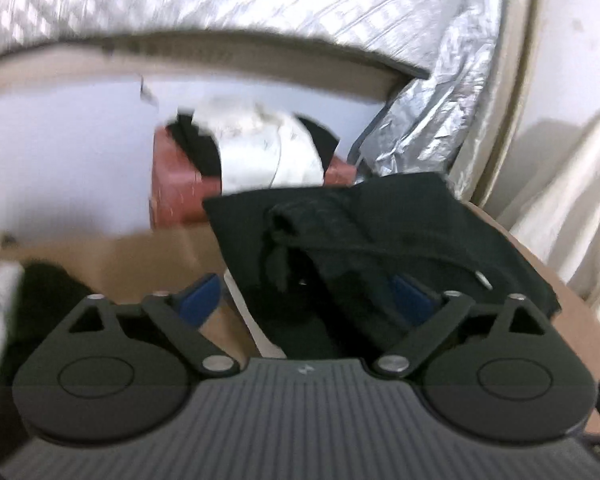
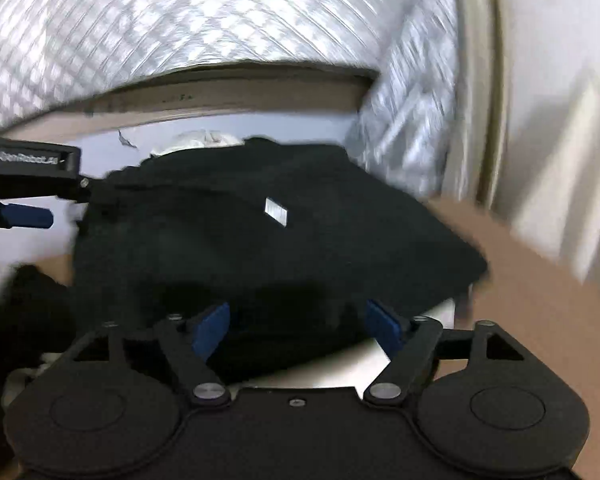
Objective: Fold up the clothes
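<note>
The garment [image 1: 380, 232] is spread on the desk [image 1: 572, 320] toward its right edge. Behind it, at the far edge, a box [image 1: 176, 188] is seen. The left gripper [image 2: 28, 200] is placed at the garment's left side.

Both grippers [image 1: 306, 300] [image 2: 298, 324] are matte black with blue pads [image 2: 212, 332], silver pivot screws [image 1: 216, 363], and a ribbed grey body.

Brown tabletop [image 1: 148, 256] with raised tan back edge [image 1: 220, 56], silver quilted foil sheeting [image 2: 188, 16] behind, crinkled foil [image 1: 432, 120] at right, cream curtain [image 2: 548, 128] far right, red-brown box [image 1: 176, 196] beyond table, blurry
</note>
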